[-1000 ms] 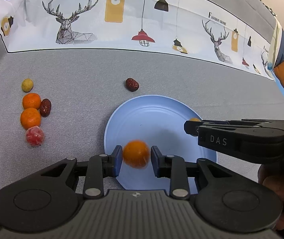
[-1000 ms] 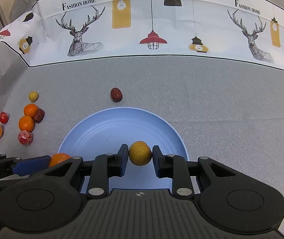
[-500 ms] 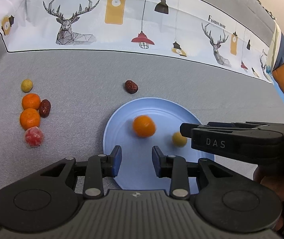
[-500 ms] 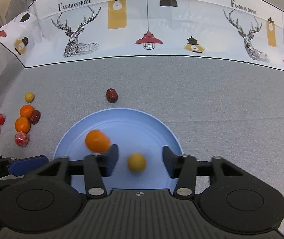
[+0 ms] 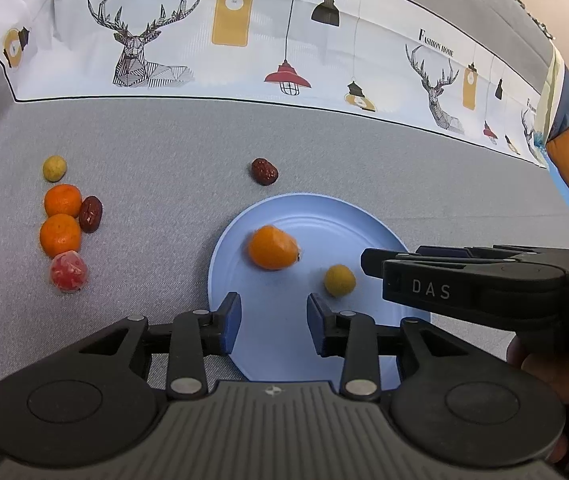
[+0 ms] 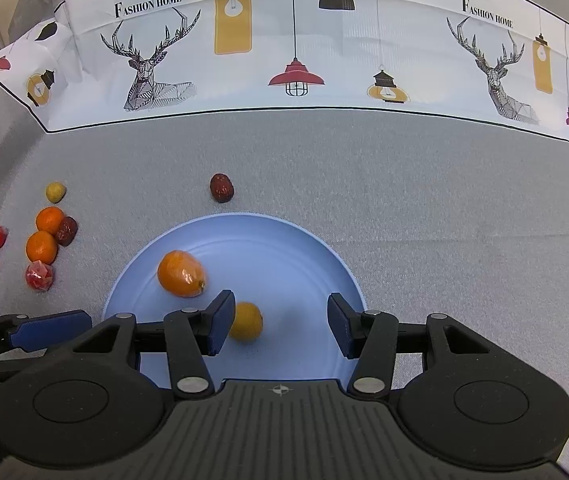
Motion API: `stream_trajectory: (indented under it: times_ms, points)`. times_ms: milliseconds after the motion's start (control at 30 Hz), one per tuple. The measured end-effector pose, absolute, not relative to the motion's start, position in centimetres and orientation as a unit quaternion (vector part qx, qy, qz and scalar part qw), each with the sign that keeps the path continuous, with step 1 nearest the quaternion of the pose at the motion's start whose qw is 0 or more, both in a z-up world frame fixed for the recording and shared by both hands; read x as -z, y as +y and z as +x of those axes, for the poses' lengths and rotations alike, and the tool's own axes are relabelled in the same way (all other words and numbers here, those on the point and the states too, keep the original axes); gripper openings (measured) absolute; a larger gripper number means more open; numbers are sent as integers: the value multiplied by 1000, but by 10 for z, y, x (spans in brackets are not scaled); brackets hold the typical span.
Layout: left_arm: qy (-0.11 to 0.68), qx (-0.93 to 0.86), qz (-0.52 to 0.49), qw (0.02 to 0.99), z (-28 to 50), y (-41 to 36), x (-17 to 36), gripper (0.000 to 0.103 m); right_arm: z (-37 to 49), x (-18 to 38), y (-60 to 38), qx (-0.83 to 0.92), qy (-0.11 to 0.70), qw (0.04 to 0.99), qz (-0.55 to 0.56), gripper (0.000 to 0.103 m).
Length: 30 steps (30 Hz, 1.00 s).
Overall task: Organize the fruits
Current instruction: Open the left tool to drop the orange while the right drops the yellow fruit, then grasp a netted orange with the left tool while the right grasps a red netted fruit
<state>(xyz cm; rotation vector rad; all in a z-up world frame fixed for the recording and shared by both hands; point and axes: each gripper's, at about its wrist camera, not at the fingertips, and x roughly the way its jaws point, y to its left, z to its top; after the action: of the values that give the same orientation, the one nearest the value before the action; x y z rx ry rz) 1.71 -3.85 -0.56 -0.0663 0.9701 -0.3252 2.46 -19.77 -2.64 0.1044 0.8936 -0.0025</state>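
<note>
A light blue plate [image 5: 364,220] [image 6: 304,248] lies on the grey cloth. An orange [image 5: 273,248] [image 6: 181,273] and a small yellow fruit [image 5: 339,280] [image 6: 246,321] rest on it. My left gripper [image 5: 271,318] is open and empty over the plate's near edge. My right gripper [image 6: 278,320] is open wide and empty, with the yellow fruit just by its left finger. It shows side-on in the left wrist view [image 5: 368,258]. A dark red date [image 5: 264,171] [image 6: 221,187] lies just beyond the plate.
A cluster of loose fruit lies at the left: two oranges [image 5: 60,218] [image 6: 44,234], a date [image 5: 90,214], a yellow fruit [image 5: 54,168], red wrapped fruits [image 5: 68,272] [image 6: 38,276]. A printed white cloth [image 5: 244,40] backs the table.
Both grippers opened and let go: the orange and the yellow fruit dropped onto the plate and rolled a little. Both grippers have drawn back slightly.
</note>
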Motion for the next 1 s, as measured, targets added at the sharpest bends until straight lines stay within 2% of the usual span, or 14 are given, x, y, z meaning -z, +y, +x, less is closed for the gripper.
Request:
stream_trajectory:
  times_ms: [1000]
  points:
    - [464, 155, -32, 872, 16, -39, 6, 40, 25, 28, -193, 5, 435, 899, 47, 54]
